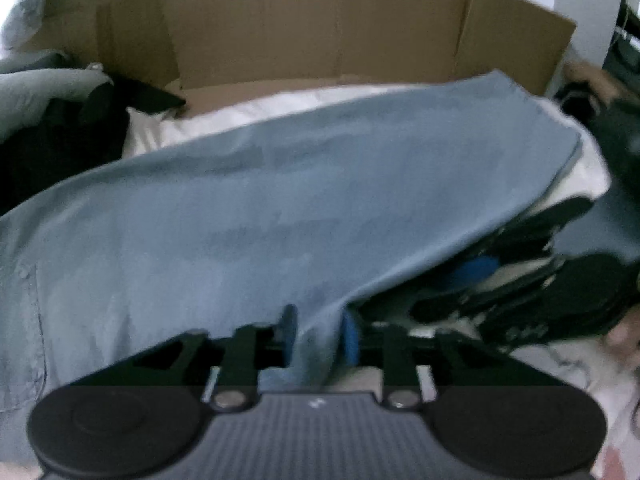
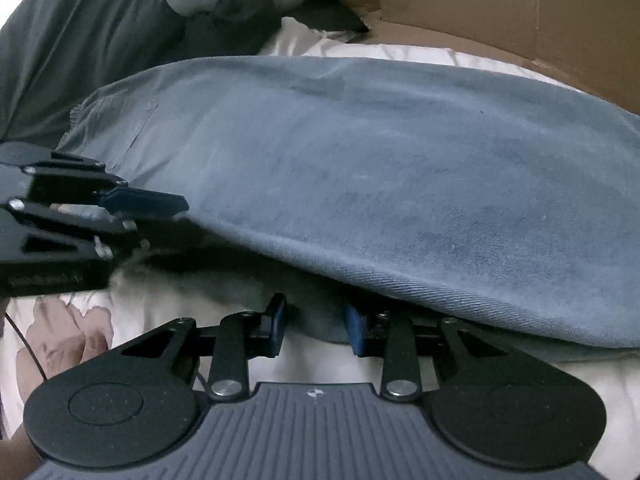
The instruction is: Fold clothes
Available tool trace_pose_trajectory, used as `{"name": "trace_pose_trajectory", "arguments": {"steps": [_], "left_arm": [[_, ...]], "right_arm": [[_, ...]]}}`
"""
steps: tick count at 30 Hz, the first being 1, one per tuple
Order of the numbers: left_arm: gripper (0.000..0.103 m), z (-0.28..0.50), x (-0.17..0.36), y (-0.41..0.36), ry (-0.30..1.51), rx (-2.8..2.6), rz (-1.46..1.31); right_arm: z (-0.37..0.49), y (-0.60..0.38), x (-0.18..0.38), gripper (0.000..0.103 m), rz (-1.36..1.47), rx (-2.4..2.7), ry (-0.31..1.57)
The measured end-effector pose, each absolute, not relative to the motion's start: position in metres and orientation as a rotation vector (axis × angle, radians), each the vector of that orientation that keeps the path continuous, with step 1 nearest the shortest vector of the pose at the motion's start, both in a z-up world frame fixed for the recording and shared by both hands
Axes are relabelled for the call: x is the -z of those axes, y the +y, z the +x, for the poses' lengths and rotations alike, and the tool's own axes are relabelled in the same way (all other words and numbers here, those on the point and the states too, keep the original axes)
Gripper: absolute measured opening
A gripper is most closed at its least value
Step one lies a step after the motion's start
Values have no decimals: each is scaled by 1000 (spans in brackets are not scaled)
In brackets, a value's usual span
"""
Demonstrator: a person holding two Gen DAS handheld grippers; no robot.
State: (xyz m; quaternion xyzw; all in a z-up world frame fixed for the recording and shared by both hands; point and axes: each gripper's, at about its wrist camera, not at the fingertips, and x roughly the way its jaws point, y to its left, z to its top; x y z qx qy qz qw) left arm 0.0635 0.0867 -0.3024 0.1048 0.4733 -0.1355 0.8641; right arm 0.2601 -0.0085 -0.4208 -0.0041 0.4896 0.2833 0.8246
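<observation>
The left gripper [image 1: 318, 334] is the closest thing in the left wrist view, low in the picture. Its two blue fingers [image 1: 289, 332] stand a little apart, and a fold of the blue jeans [image 1: 288, 184] sits between them. The picture is blurry there, so I cannot tell if the fingers are pinching the cloth or just sitting beside it.

The right gripper [image 2: 318, 326] is the closest thing in the right wrist view. Its blue fingers [image 2: 357, 330] are a little apart too. Nothing is held between them. Their tips are just under the near edge of the jeans [image 2: 380, 168], which hangs a bit over the right-hand finger.

The jeans lie long and flat across a white sheet [image 2: 160, 308] with big pink flowers on it. They are folded over, with a pocket showing near one end. In the right wrist view the left gripper [image 2: 168, 210] comes in from the left side, with its tips at the edge of the jeans.

Farther back there is a pile of dark and grey clothes [image 2: 92, 40] to the left of the jeans. Behind everything stands a wall of brown cardboard [image 1: 320, 32]. At the right edge of the left wrist view, part of a hand [image 1: 624, 336] shows, blurry.
</observation>
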Motion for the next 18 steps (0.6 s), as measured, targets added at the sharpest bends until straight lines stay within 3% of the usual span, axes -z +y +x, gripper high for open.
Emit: {"name": "trace_pose_trajectory", "arguments": {"steps": [3, 7, 18], "left_arm": [[41, 59, 314, 88, 1019, 274, 265], [54, 51, 323, 89, 1016, 234, 342], [62, 24, 304, 123, 1014, 96, 385]], "right_arm": [[260, -13, 420, 33, 21, -607, 1063], [256, -17, 421, 34, 23, -608, 1073], [259, -26, 417, 34, 132, -644, 1108]]}}
